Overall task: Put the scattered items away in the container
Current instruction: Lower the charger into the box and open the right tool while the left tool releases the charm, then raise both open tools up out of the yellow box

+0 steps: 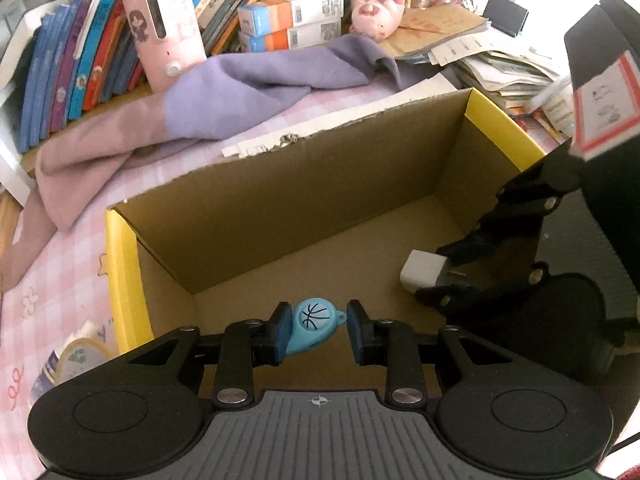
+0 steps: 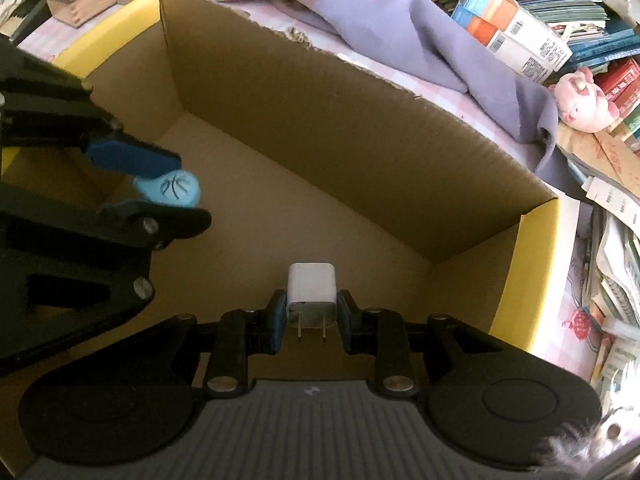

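An open cardboard box [image 1: 280,184] with yellow end flaps lies on a pink checked cloth; it also fills the right wrist view [image 2: 360,128]. My left gripper [image 1: 318,330] is inside the box, closed on a light blue basketball-print clip [image 1: 314,326], touching both pads; the clip also shows in the right wrist view [image 2: 172,188]. My right gripper [image 2: 311,316] is inside the box, shut on a white plug charger [image 2: 312,294], prongs pointing back at the camera. The charger shows in the left wrist view [image 1: 422,272].
A purple and mauve cloth [image 1: 240,88] lies behind the box. Books [image 1: 80,52], a pink device [image 1: 164,28], orange-blue cartons [image 1: 288,20], a pink plush pig [image 1: 376,12] and paper stacks [image 1: 500,68] crowd the back. A tape roll [image 1: 80,356] lies left of the box.
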Available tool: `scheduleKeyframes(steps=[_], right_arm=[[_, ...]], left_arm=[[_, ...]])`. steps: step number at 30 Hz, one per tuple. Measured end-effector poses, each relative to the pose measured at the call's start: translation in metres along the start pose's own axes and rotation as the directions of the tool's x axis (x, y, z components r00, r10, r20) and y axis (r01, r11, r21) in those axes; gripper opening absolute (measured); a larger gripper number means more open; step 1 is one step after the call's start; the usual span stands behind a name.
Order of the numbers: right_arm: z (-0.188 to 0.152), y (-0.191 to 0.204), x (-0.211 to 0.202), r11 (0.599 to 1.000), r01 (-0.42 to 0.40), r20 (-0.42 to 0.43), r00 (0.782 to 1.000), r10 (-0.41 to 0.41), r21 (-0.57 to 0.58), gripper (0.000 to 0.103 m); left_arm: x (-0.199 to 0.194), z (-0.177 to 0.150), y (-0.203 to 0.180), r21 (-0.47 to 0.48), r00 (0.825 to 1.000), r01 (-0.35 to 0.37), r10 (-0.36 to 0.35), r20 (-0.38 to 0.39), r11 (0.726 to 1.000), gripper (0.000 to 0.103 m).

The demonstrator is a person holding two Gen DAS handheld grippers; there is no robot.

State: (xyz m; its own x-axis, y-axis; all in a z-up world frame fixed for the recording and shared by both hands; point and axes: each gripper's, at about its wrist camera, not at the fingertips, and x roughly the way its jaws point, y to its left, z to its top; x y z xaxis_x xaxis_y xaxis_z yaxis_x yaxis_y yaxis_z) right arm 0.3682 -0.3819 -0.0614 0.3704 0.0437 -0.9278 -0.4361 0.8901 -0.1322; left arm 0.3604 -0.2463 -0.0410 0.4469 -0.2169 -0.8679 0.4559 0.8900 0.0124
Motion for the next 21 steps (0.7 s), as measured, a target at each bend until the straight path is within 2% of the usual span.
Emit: scheduleKeyframes(steps=[3, 7, 13, 16, 19, 21], right_arm=[[-0.002, 0.000, -0.002, 1.000, 0.001, 0.007, 1.000, -0.001, 0.005, 0.032], [-0.003, 0.003, -0.001, 1.000, 0.021, 0.000, 1.000, -0.021, -0.012, 0.034], [-0.012, 0.000, -0.001, 0.995, 0.083, -0.039, 0.996, -0.086, -0.062, 0.035], [-0.019, -0.011, -0.004, 0.996, 0.065, -0.028, 0.997, -0.067, -0.056, 0.035], [-0.021, -0.014, -0.007, 0.998, 0.010, -0.022, 1.000, -0.011, -0.061, 0.047], [-0.021, -0.008, -0.008, 0.995, 0.003, -0.025, 1.000, -0.005, -0.096, 0.063]], left_arm=[[-0.003, -0.001, 0.000, -0.002, 0.999, -0.040, 0.040, 0.015, 0.999, 0.040], [-0.004, -0.001, -0.001, 0.010, 0.999, -0.049, 0.049, 0.018, 0.999, 0.042], [-0.007, 0.002, -0.017, -0.008, 0.999, -0.002, 0.002, 0.043, 1.000, 0.049], [-0.007, 0.005, -0.029, -0.006, 0.998, -0.017, 0.017, 0.054, 1.000, 0.049], [-0.005, 0.006, -0.032, -0.004, 0.999, -0.021, 0.021, 0.046, 1.000, 0.051], [-0.005, 0.007, -0.033, 0.004, 0.999, -0.025, 0.025, 0.040, 1.000, 0.052]])
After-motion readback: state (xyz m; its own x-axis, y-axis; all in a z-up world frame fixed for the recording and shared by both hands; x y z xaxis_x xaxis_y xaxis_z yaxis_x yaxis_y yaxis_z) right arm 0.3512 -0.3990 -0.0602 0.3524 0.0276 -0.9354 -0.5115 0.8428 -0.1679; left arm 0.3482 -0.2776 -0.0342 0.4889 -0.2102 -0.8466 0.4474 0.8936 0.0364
